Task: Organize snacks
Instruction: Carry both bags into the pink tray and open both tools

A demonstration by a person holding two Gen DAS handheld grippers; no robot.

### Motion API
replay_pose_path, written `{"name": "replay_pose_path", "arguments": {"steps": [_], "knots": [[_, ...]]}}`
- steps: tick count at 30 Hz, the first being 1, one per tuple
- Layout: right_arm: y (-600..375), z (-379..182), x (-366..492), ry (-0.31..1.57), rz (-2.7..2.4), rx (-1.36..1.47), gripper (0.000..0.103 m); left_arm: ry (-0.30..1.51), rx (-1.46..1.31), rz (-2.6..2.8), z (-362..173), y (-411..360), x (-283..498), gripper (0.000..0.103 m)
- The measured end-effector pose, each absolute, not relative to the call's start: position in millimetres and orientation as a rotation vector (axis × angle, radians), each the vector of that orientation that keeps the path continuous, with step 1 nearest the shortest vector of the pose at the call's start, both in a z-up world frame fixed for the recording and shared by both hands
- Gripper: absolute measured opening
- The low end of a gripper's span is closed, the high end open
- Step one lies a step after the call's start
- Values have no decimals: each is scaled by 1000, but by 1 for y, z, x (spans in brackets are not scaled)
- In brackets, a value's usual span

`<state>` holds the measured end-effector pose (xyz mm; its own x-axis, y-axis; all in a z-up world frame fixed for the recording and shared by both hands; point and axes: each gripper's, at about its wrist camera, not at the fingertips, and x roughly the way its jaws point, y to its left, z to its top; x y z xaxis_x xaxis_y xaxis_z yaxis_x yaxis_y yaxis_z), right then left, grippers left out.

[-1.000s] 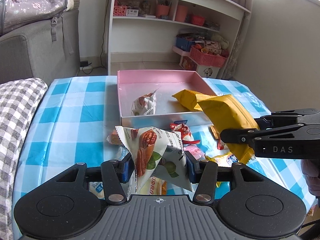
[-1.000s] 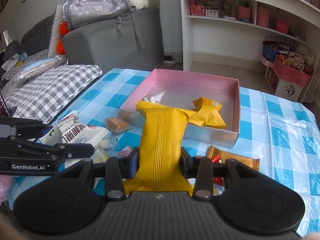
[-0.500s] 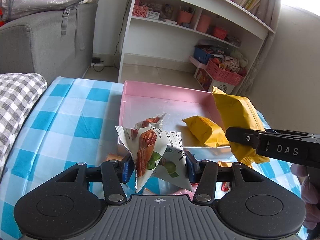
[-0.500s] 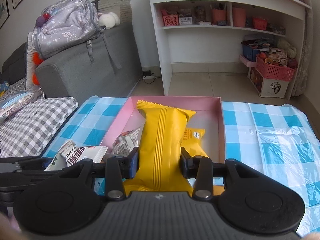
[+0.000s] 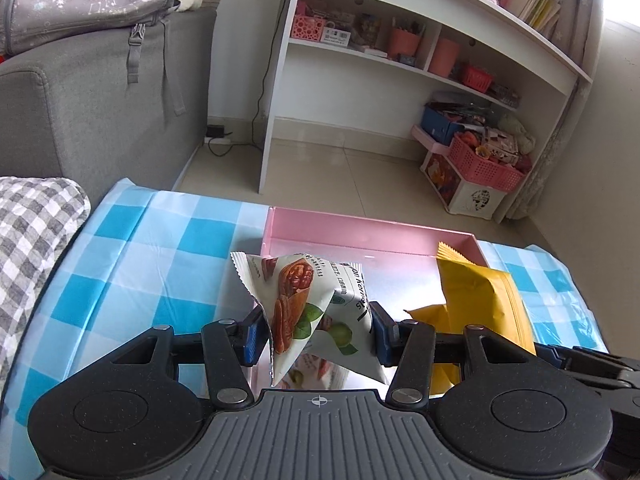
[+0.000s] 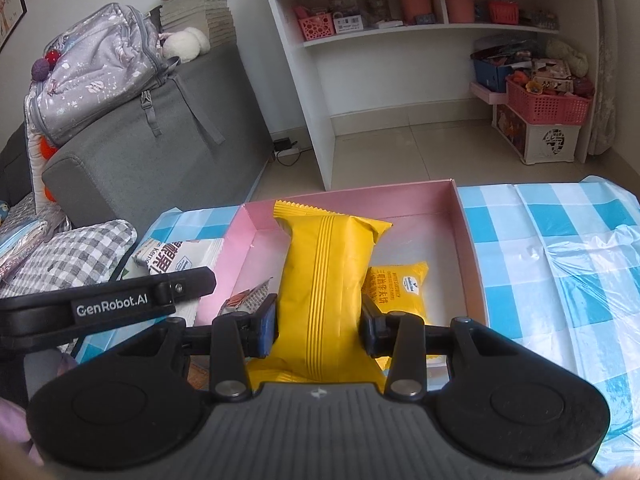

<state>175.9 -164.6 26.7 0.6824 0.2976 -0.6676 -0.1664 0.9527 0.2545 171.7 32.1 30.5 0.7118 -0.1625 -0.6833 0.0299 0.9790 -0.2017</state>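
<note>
Both jaws clamped, crinkly white nut packet [image 5: 316, 304], ribbed yellow pouch [image 6: 326, 280], pink box [image 6: 466, 236].

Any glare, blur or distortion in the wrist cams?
Left wrist: window blown out at top right, sheen on the pink box floor, shelf bowed by fisheye. Right wrist: even light, yellow packet sharp, hand at bottom edge blurred.

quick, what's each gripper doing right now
Left gripper: shut on the white nut snack packet.
Right gripper: shut on the yellow snack packet.
</note>
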Motion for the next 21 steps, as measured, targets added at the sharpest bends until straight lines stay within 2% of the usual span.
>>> {"name": "replay_pose_path", "arguments": {"steps": [16, 18, 19, 20, 21], "knots": [[-156, 13, 189, 796, 238, 200, 38, 770, -109, -141, 2, 26, 221, 51], [-156, 14, 189, 792, 237, 194, 43, 759, -124, -154, 1, 27, 222, 55], [-155, 14, 189, 788, 233, 190, 45, 755, -127, -161, 1, 28, 222, 60], [-155, 15, 189, 785, 234, 185, 53, 753, -124, -160, 0, 27, 221, 64], [-155, 16, 188, 780, 232, 179, 55, 750, -116, -156, 1, 27, 220, 66]]}}
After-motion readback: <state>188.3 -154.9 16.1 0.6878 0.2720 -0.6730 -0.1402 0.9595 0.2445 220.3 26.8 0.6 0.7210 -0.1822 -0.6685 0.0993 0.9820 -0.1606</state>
